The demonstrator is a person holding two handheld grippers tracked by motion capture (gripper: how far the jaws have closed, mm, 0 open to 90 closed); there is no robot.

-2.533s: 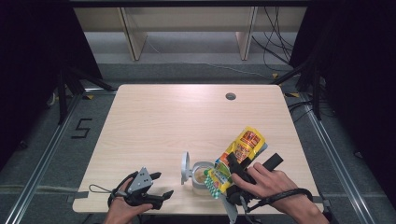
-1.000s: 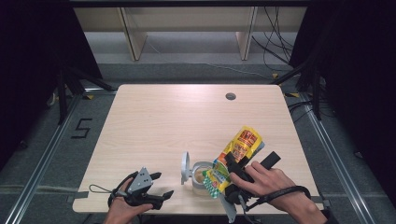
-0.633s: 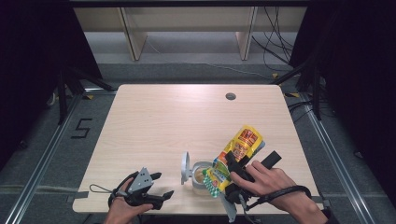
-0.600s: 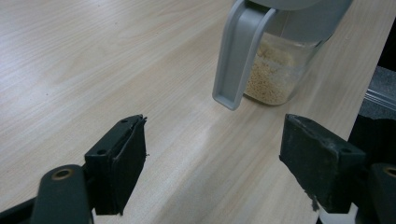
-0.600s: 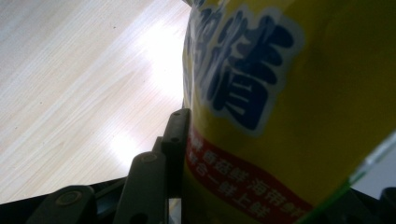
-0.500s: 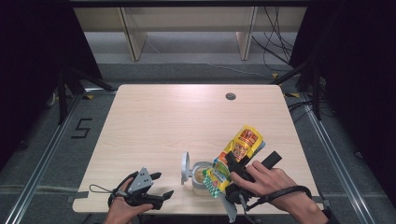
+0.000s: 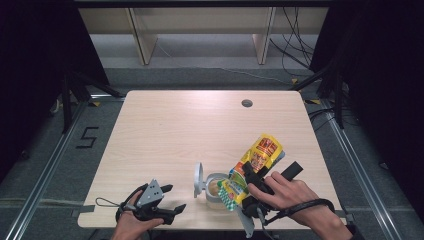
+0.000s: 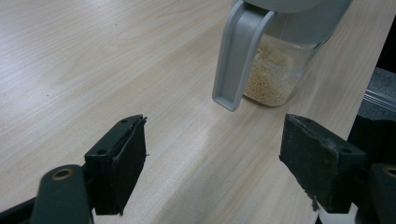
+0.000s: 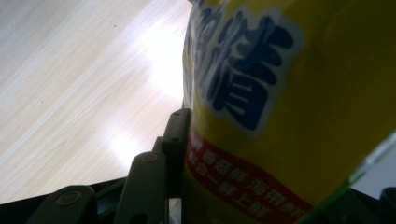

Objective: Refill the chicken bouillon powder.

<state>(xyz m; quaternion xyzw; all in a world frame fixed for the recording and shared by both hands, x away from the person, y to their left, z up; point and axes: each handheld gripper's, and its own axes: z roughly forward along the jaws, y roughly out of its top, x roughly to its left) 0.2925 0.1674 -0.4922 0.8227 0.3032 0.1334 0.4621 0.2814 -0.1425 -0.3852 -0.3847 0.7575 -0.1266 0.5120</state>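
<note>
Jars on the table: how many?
1. The glass jar stands near the table's front edge, lid flipped open, between the left gripper and the yellow pouch tilted over it.

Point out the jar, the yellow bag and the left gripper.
jar (image 8: 275, 77), left gripper view, glass wall over the grains.
yellow bag (image 7: 261, 151), high view, printed front.
left gripper (image 8: 212, 161), left gripper view, midway between its open jaws.
</note>
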